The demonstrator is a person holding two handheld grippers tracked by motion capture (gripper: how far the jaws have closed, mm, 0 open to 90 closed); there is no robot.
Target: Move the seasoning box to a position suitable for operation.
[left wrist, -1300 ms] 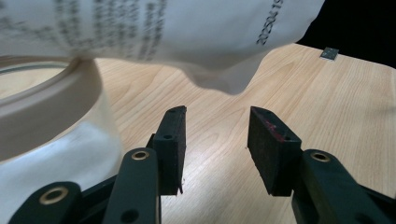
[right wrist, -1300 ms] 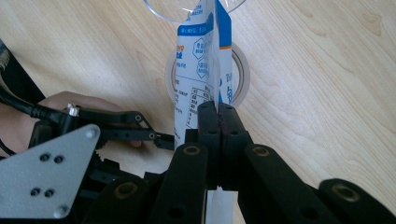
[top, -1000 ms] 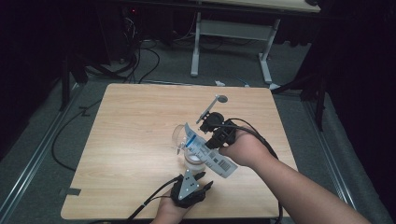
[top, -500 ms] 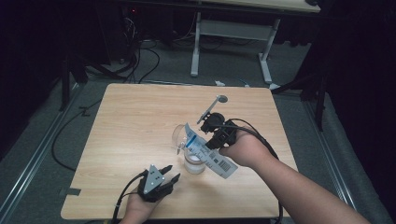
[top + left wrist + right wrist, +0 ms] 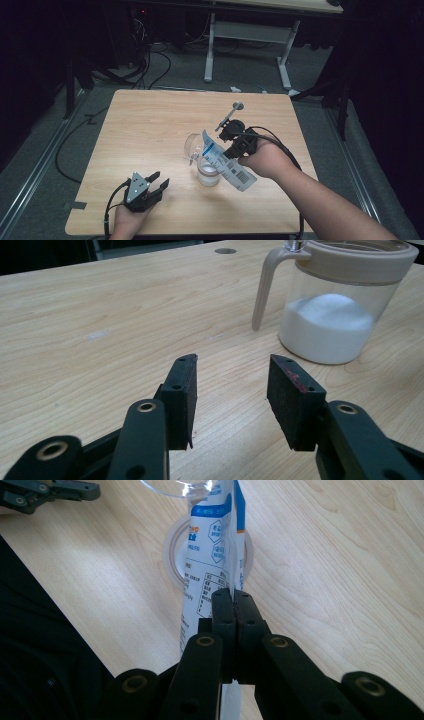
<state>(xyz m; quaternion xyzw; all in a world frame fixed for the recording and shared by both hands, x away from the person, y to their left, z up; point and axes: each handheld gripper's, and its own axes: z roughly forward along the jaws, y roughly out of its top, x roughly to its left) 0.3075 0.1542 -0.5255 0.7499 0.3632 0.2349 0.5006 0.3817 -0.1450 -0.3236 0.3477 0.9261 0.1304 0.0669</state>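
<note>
Right gripper jaws pinch the packet over the jar; left gripper jaws parted, empty, near table edge.

Pale matt wood-grain tabletop, clear glossy plastic jar with smooth beige plastic rim and handle, fine white powder inside, glossy white-and-blue printed plastic pouch, matt black plastic jaws, dull metal rivets

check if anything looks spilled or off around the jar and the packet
Nothing looks spilled: the white powder sits inside the clear jar and the table around it looks clean. The right gripper pinches the packet, tilted over the jar.
</note>
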